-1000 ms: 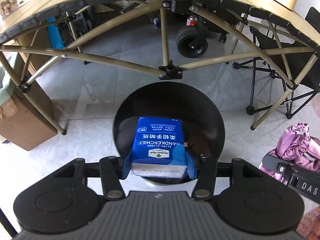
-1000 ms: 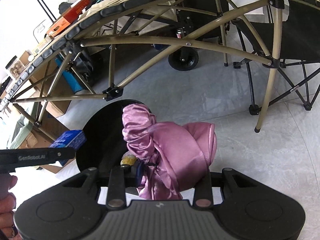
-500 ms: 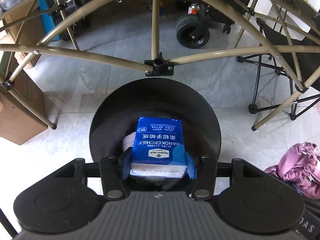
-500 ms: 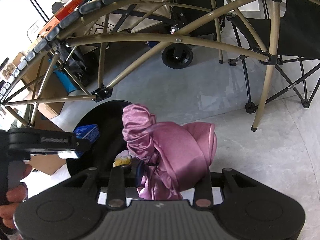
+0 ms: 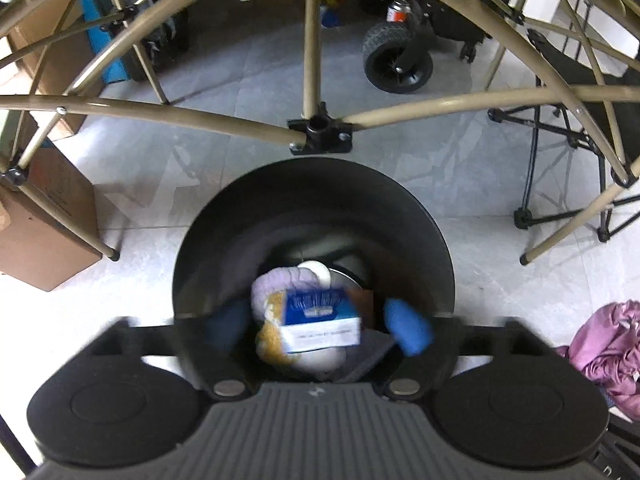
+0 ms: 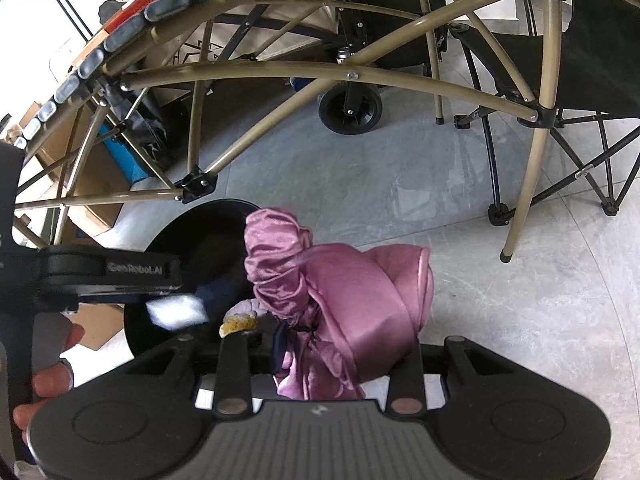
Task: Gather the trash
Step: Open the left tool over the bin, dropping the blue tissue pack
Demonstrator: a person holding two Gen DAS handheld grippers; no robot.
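A tan tubular frame [image 5: 224, 124] arches over the pale tiled floor [image 5: 460, 168], its bars meeting at a black joint [image 5: 320, 136]. Behind it stands a black wheel [image 5: 398, 62]. A cardboard box [image 5: 44, 224] sits at left, a folding chair [image 6: 560, 128] at right.

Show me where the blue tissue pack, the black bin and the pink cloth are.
blue tissue pack [image 5: 320, 312]: left wrist view, on its blue printed face.
black bin [image 5: 312, 200]: left wrist view, on the far inner wall.
pink cloth [image 6: 360, 304]: right wrist view, on the middle of the bundle.
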